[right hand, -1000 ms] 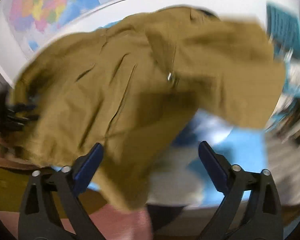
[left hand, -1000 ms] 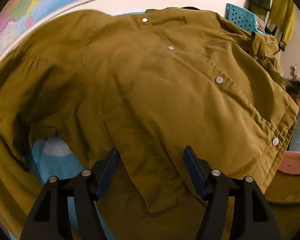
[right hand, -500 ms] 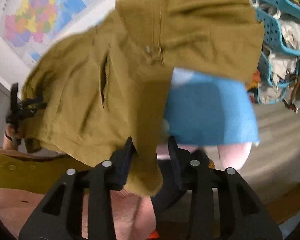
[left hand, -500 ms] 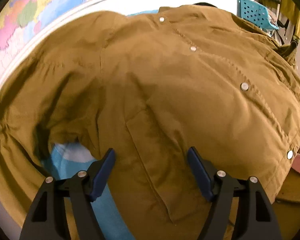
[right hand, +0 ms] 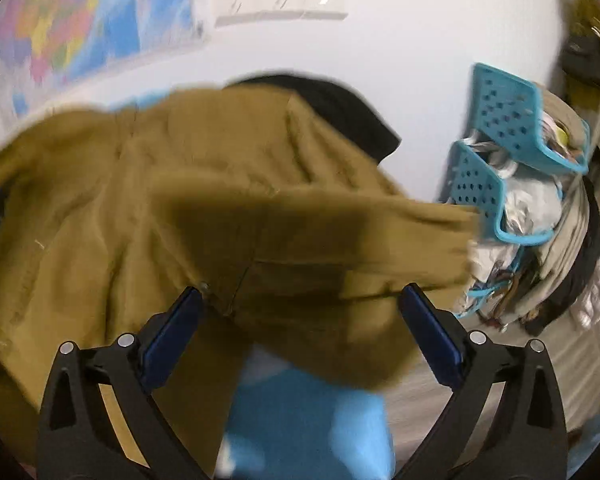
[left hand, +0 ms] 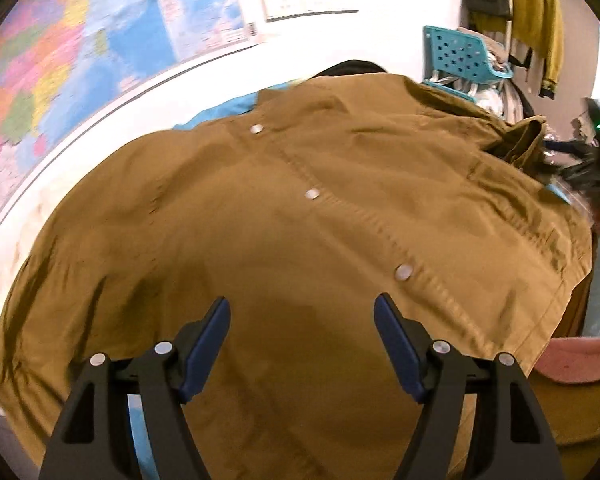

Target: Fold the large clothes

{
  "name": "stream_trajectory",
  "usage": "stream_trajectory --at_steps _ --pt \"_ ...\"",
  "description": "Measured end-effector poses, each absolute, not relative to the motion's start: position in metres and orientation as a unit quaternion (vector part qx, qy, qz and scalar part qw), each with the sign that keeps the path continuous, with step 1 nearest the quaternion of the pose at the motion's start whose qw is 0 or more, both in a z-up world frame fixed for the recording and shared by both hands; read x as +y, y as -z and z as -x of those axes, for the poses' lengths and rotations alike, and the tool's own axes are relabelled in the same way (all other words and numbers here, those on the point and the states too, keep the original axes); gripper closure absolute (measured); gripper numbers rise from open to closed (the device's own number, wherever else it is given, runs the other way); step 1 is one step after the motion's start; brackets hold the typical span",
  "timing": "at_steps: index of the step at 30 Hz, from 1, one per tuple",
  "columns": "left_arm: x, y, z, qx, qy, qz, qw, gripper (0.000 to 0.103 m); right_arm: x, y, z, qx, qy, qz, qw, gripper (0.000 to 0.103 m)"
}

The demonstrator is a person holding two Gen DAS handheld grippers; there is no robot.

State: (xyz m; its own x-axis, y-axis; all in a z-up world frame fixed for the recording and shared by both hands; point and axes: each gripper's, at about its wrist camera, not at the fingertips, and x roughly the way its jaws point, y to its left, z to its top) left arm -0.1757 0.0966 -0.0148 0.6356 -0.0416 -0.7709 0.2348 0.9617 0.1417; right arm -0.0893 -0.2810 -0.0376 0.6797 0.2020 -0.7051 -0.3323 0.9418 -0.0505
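Olive-brown jacket (left hand: 300, 240) lies spread over a bed with a blue sheet (right hand: 308, 432), filling most of the left wrist view; front placket with silver snap buttons (left hand: 311, 194) runs diagonally from the far edge of the bed toward the near right corner. Blue sheet shows at the far edge past the collar area and at the near left under the hem. Left gripper (left hand: 302, 336) hangs over the lower front panel, jaws apart, nothing between the pads, fabric only seen beyond them; no clear contact with the cloth. Right gripper (right hand: 300, 320) has its jaws opening, standing very wide; a blurred sleeve or flap of the jacket (right hand: 320, 232) lies across beyond the fingertips, not pinched by the pads. Right view is motion-blurred, so cannot tell whether the sleeve touches the pads. In the left view the right gripper (left hand: 584, 168) shows small and blurred at the right edge of the jacket near the bunched collar or cuff. A black garment (right hand: 340, 108) pokes out behind the jacket at the far edge of the bed. Teal perforated baskets (right hand: 512, 128) stuffed with clothes stand off the right side of the bed. Coloured map (left hand: 40, 80) on the white wall behind. Pink cloth (left hand: 572, 360) at the near right corner, beside the jacket hem.
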Motion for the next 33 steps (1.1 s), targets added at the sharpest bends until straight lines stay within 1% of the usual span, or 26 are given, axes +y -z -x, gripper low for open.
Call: stream_trajectory --at_steps 2,3,4,5,6,8,12,14,15,18,21,24,27,30,32,33 --pt "0.089 0.015 0.169 0.420 0.087 -0.118 0.896 0.031 -0.271 0.048 0.082 0.381 -0.143 0.104 0.908 0.015" --pt "0.086 0.015 0.167 0.420 0.089 -0.119 0.895 0.031 -0.275 0.048 0.078 0.383 -0.154 0.087 0.907 0.029" --pt "0.084 0.016 0.164 0.422 0.092 -0.118 0.894 0.031 -0.278 0.045 0.074 0.388 -0.160 0.071 0.905 0.051" --pt "0.083 0.017 0.161 0.424 0.095 -0.117 0.893 0.031 -0.282 0.040 0.073 0.390 -0.163 0.060 0.904 0.066" --pt "0.083 0.017 0.158 0.425 0.097 -0.116 0.892 0.031 -0.294 0.031 0.073 0.386 -0.167 0.049 0.906 0.091" --pt "0.084 0.019 0.151 0.427 0.099 -0.112 0.892 0.031 -0.313 0.009 0.074 0.373 -0.177 0.013 0.911 0.091" --pt "0.091 0.015 0.136 0.427 0.115 -0.077 0.894 0.031 -0.354 -0.062 0.076 0.297 -0.206 -0.075 0.929 0.091" --pt "0.096 0.009 0.129 0.423 0.125 -0.060 0.896 0.031 -0.365 -0.108 0.075 0.242 -0.235 -0.105 0.936 0.091" --pt "0.097 0.006 0.126 0.420 0.129 -0.054 0.897 0.031 -0.363 -0.132 0.074 0.215 -0.263 -0.117 0.933 0.091" --pt "0.103 -0.007 0.117 0.406 0.143 -0.032 0.902 0.031 -0.338 -0.182 0.065 0.173 -0.339 -0.121 0.917 0.091" --pt "0.111 -0.022 0.112 0.388 0.148 -0.012 0.910 0.031 -0.292 -0.209 0.050 0.166 -0.415 -0.120 0.886 0.091" --pt "0.125 -0.035 0.112 0.362 0.149 0.010 0.920 0.031 -0.219 -0.211 0.032 0.194 -0.481 -0.091 0.850 0.091" --pt "0.142 -0.039 0.114 0.348 0.146 0.031 0.926 0.031 -0.140 -0.190 0.019 0.232 -0.537 -0.051 0.810 0.091" --pt "0.162 -0.034 0.118 0.347 0.129 0.045 0.928 0.031 -0.067 -0.149 0.006 0.287 -0.565 -0.025 0.773 0.089" --pt "0.178 -0.024 0.118 0.357 0.117 0.058 0.925 0.031 -0.033 -0.117 -0.004 0.329 -0.572 -0.013 0.751 0.086" --pt "0.183 -0.021 0.118 0.361 0.114 0.063 0.923 0.031 -0.015 -0.097 -0.010 0.354 -0.575 -0.013 0.737 0.081"
